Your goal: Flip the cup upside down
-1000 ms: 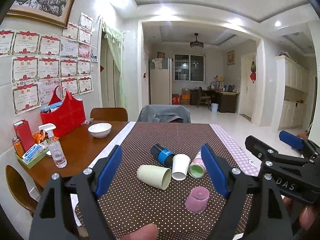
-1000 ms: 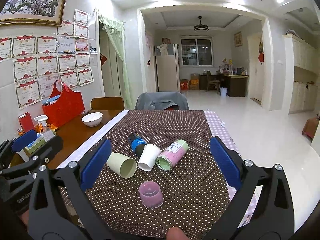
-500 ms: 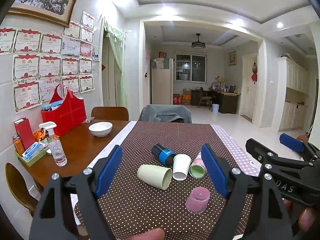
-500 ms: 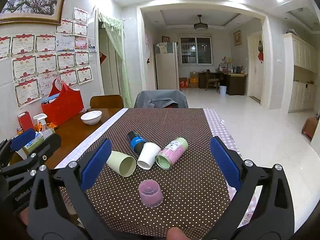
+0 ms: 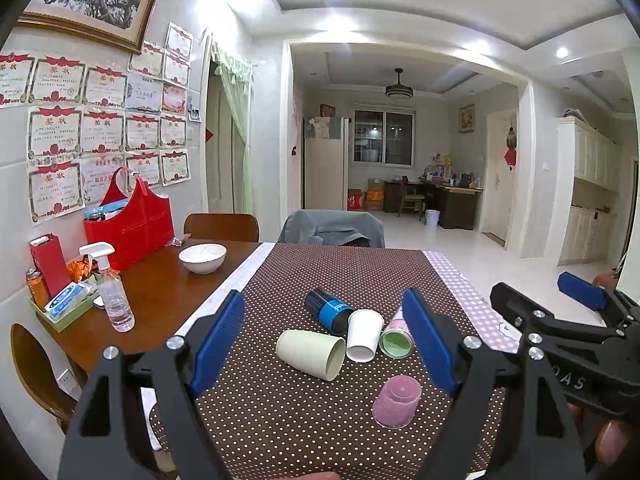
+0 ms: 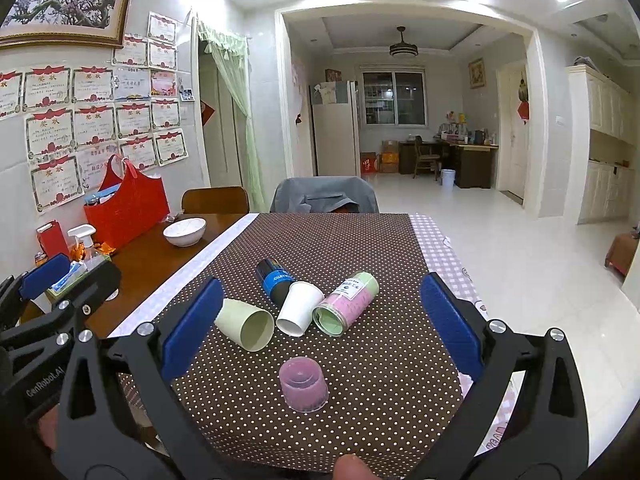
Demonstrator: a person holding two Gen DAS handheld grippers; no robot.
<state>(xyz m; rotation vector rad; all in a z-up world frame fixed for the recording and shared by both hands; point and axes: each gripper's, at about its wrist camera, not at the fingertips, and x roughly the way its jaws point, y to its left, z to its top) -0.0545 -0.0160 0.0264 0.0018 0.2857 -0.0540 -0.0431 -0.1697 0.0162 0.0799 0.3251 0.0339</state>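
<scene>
Several cups lie on their sides on the brown dotted tablecloth [image 5: 360, 272]: a pale green cup [image 5: 310, 353] [image 6: 244, 322], a white paper cup [image 5: 363, 340] [image 6: 298, 307], a blue and black cup [image 5: 328, 311] [image 6: 275, 280] and a pink and green can [image 5: 394, 338] [image 6: 347, 303]. A small pink cup [image 5: 397, 400] [image 6: 303, 383] stands upside down nearest me. My left gripper [image 5: 326, 344] is open and empty, above the near table edge. My right gripper [image 6: 318, 326] is open and empty, beside it on the right.
On the bare wooden table at the left stand a white bowl [image 5: 202, 257], a spray bottle [image 5: 112, 292], a red bag [image 5: 132, 224] and a green tray of small items [image 5: 64, 308]. A chair with a grey jacket [image 5: 332, 228] is at the table's far end.
Both grippers have risen and tilted slightly, so the cups sit a little lower in both views. The cups have not moved.
</scene>
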